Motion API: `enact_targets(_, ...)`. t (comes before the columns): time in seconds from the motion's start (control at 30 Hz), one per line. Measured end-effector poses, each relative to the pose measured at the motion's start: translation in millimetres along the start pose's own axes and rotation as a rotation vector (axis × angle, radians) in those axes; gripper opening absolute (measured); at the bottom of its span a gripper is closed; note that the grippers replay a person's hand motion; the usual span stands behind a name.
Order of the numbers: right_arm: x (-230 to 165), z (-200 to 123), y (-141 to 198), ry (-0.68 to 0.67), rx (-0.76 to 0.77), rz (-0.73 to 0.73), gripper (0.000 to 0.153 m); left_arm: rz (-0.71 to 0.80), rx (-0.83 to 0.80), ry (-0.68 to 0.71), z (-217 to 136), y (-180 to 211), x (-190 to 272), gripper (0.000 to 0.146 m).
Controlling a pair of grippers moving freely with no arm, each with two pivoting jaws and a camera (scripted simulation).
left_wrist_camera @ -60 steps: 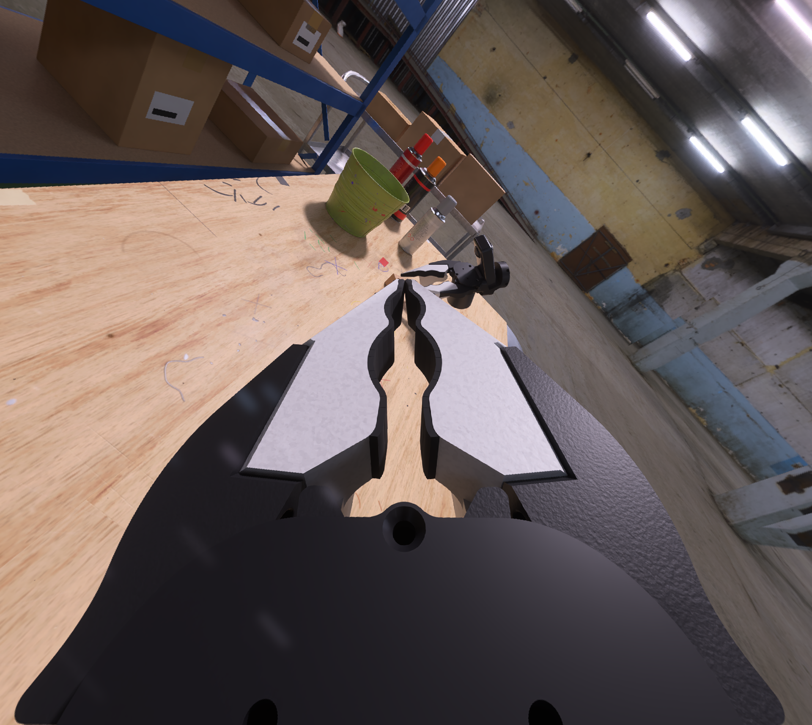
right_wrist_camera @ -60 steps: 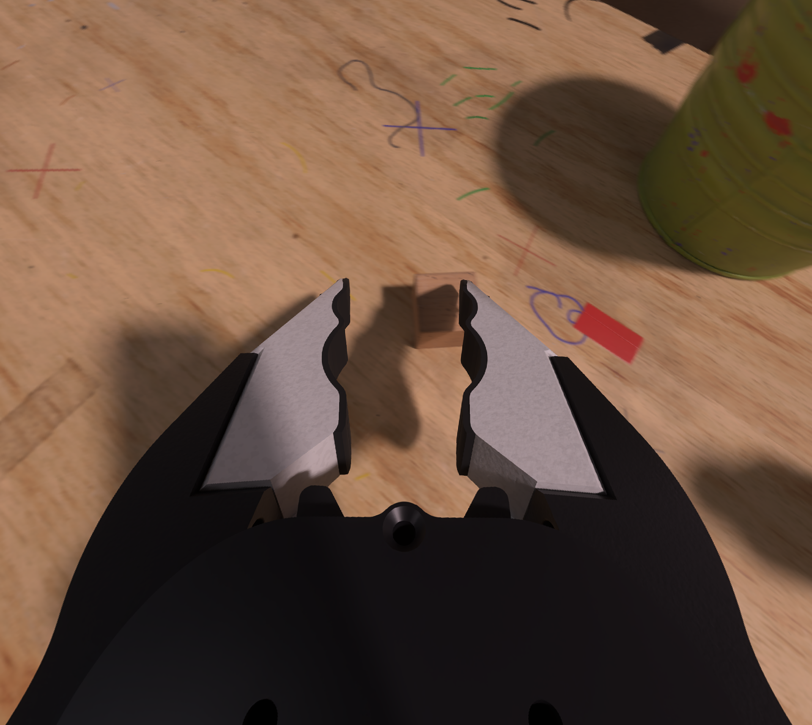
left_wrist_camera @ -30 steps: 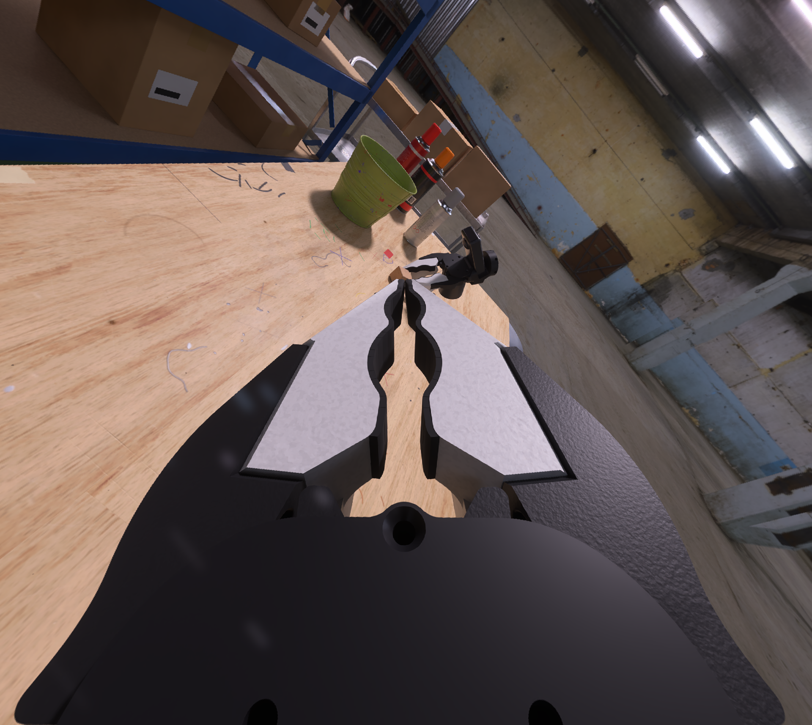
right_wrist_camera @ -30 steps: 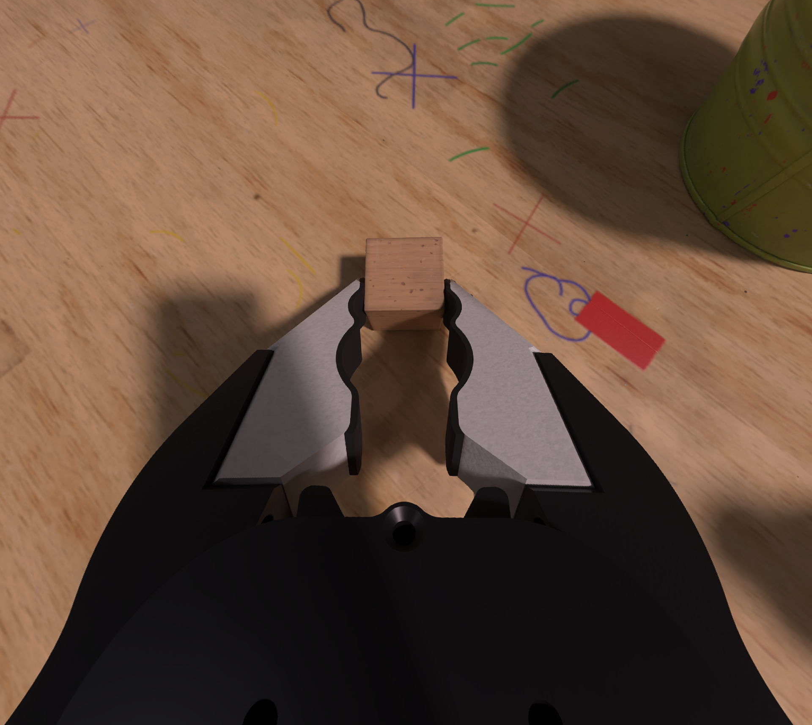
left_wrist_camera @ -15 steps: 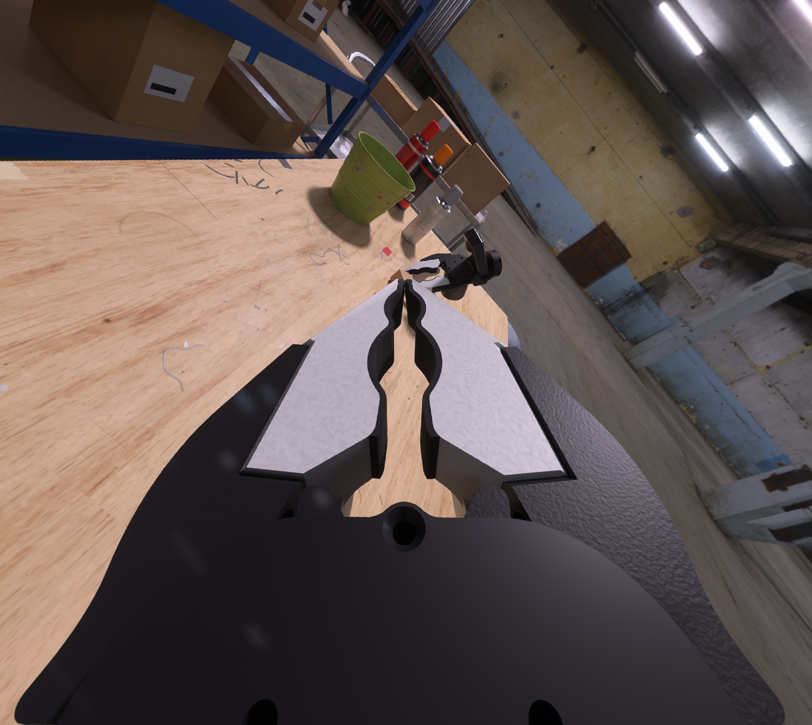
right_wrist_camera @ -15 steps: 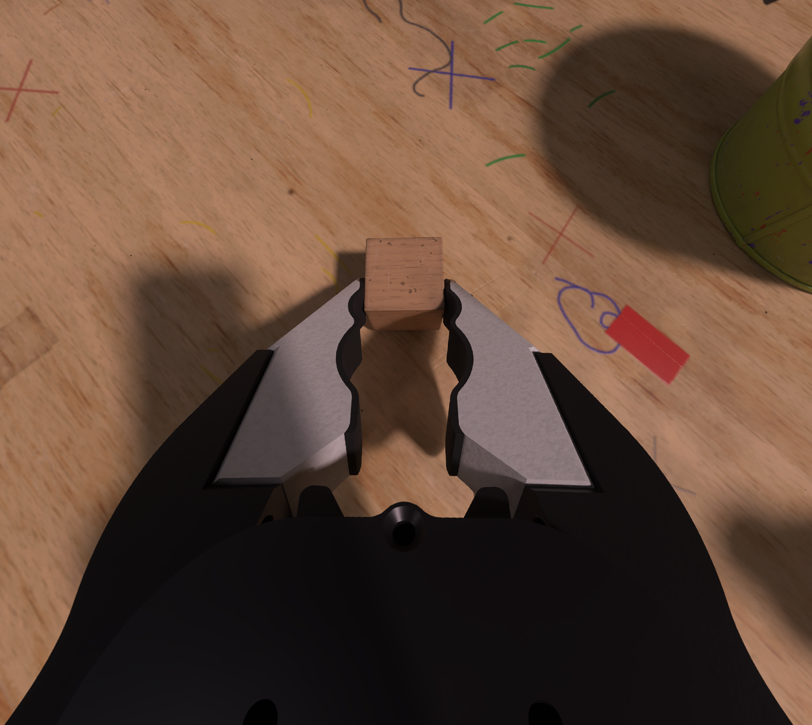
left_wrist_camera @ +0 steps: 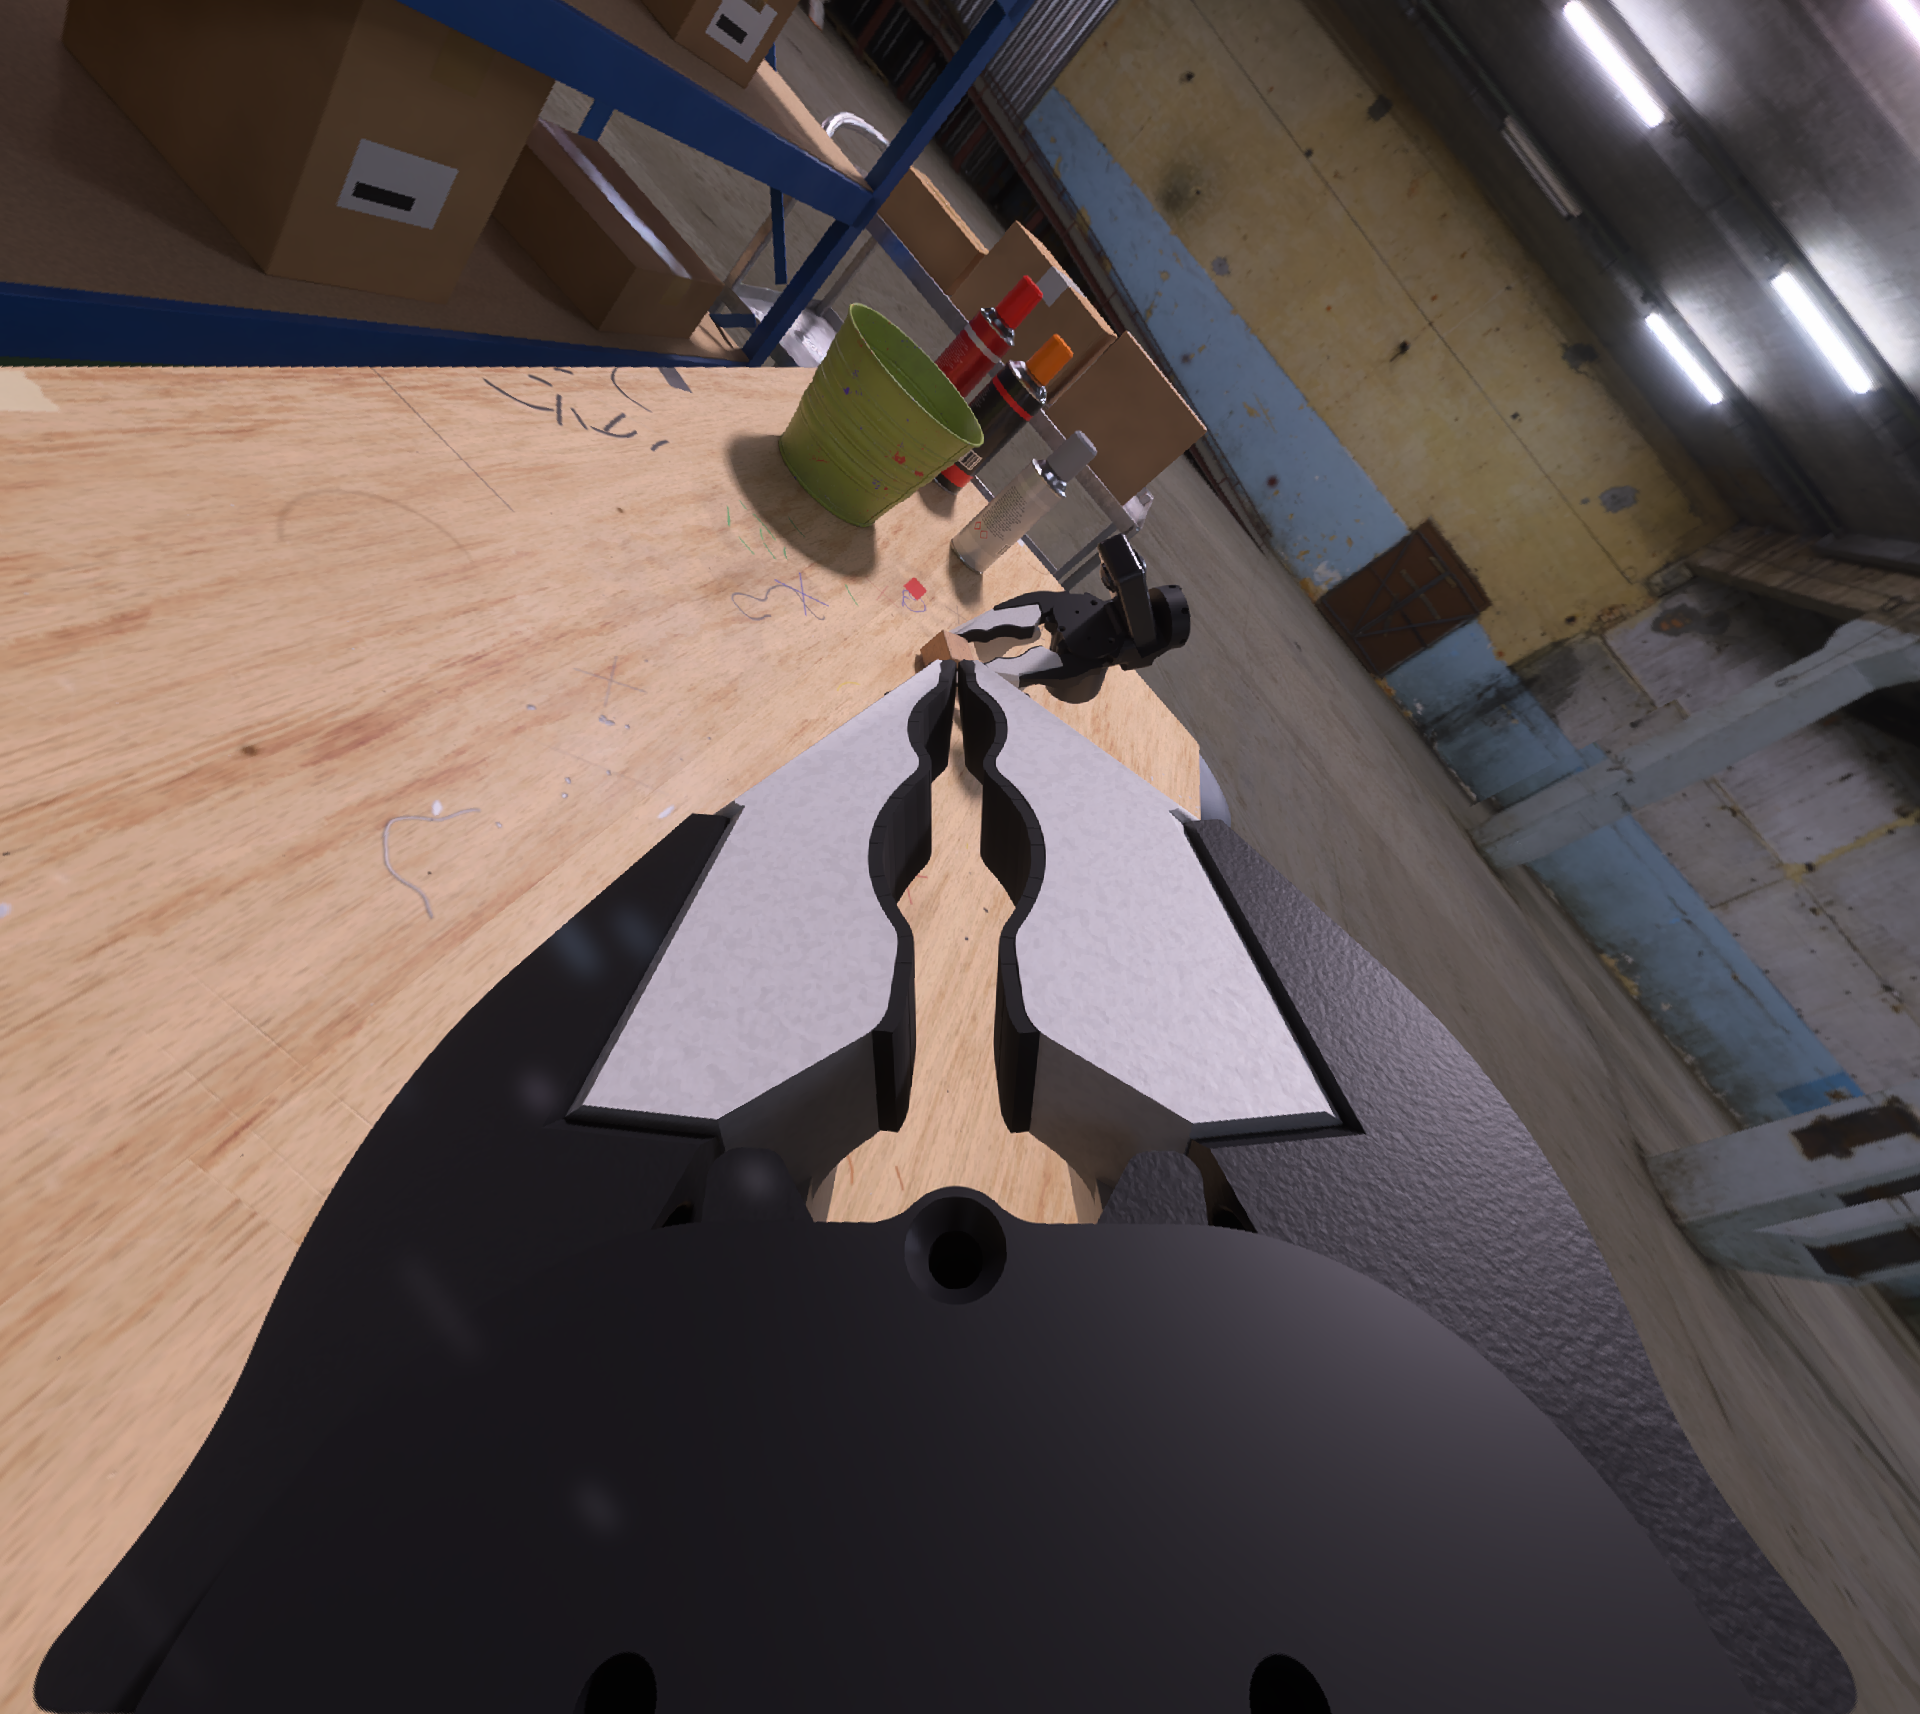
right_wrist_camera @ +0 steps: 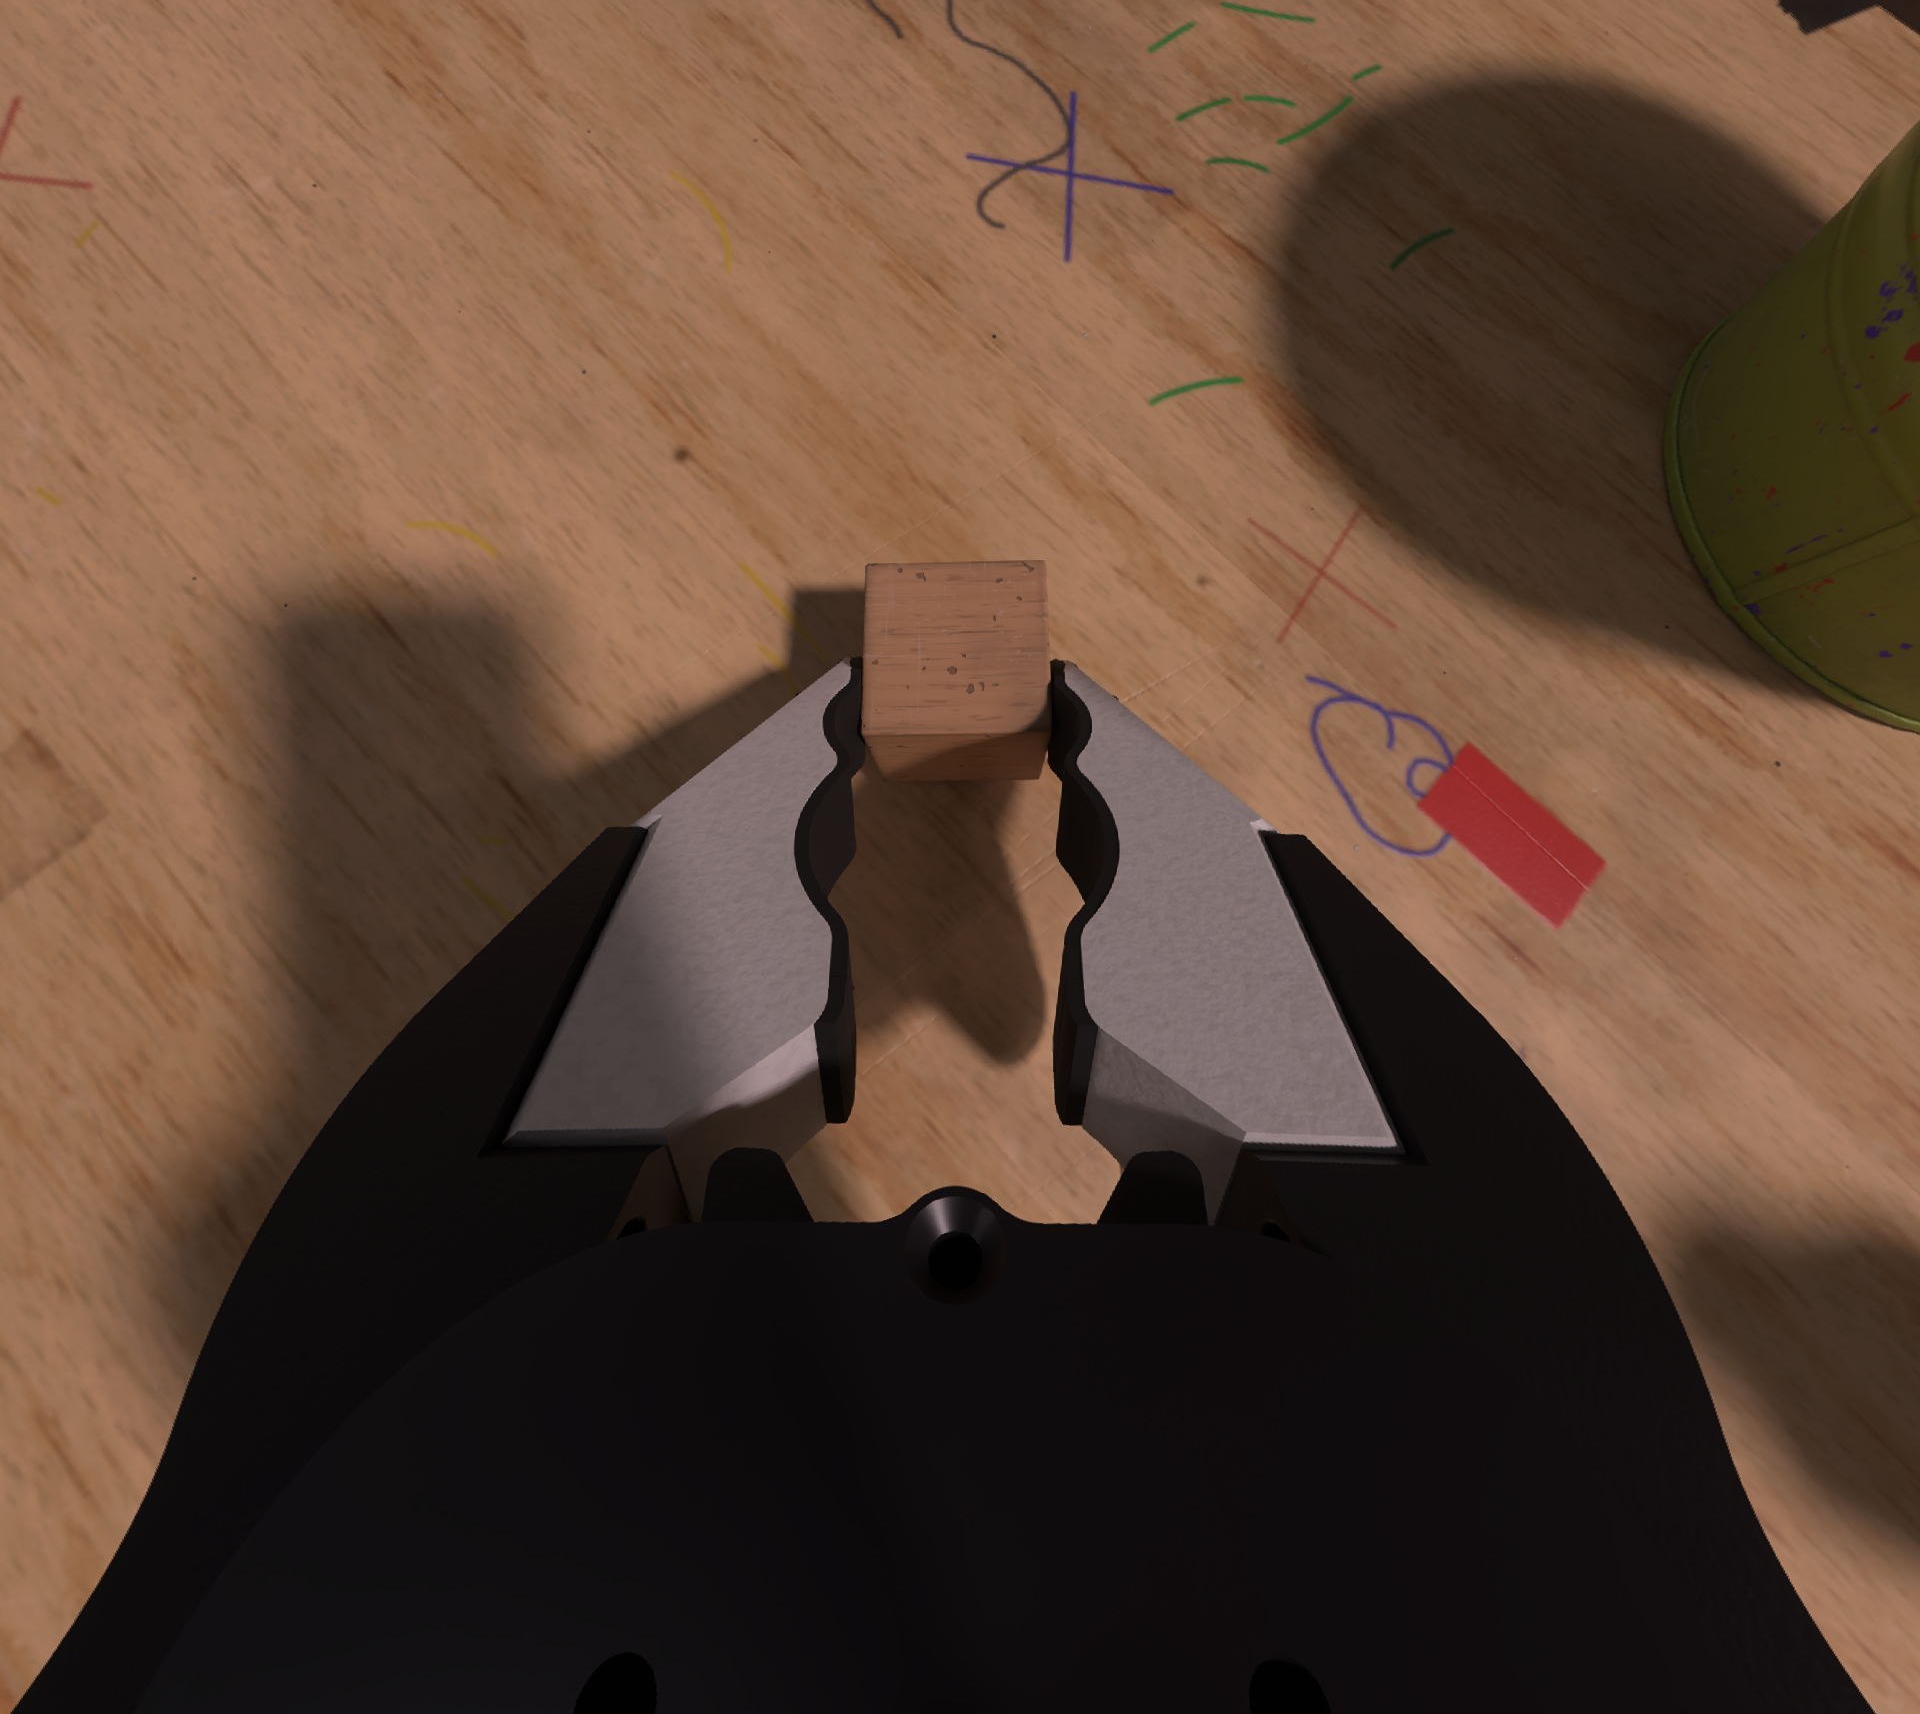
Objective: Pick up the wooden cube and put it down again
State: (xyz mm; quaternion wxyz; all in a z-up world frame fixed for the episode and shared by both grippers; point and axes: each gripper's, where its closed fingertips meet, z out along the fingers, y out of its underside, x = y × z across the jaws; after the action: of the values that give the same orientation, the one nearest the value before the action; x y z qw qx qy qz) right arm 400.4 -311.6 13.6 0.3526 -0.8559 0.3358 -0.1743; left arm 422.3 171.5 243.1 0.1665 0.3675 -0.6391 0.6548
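Near the table's (right_wrist_camera: 520, 314) right edge, your right gripper (right_wrist_camera: 954, 688) has its jaws clamped on the wooden cube (right_wrist_camera: 954, 656), lifted above its shadow, between the red tag (right_wrist_camera: 1512, 833) and table centre; your left gripper (left_wrist_camera: 956, 677) has its jaws together, empty

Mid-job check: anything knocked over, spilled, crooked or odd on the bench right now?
Nothing stands out. The wooden cube sits squarely gripped in the right tongs; the green bucket and spray cans beside it stand upright. The left tongs are shut, empty.
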Motion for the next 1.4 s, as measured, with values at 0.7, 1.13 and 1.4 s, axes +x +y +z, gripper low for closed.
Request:
enact_targets(0.7,-1,0,-1,0.006,0.004,-0.015,0.035,-0.004,-0.002,0.0,0,1,-1,0.0)
enact_targets(1.13,28,-13,17,0.079,0.044,0.091,0.035,-0.007,-0.004,0.003,1,1,-1,0.0)
enact_targets(1.4,37,-35,7,0.145,0.16,0.134,0.057,-0.014,-0.007,0.011,0,1,1,0.001)
